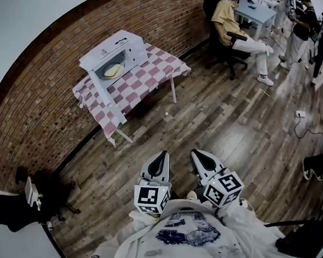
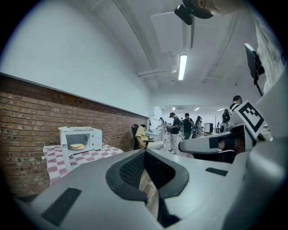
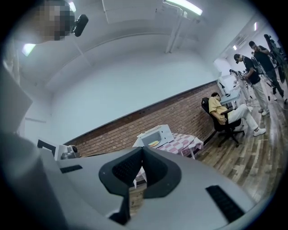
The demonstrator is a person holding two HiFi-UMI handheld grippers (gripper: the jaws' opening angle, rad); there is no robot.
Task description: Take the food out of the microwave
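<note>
Brick wall at back. Wood-plank floor runs from the tongs to the surface. Surface has a red/white checked cloth and white legs, and sits near the wall. Seated person well to its right, others standing beyond. White boxy microwave on the surface, door swung open. Left tongs and right tongs both closed tight, empty, side by side, well apart from the surface. Food: flat, yellow, roundish, inside the microwave.
</note>
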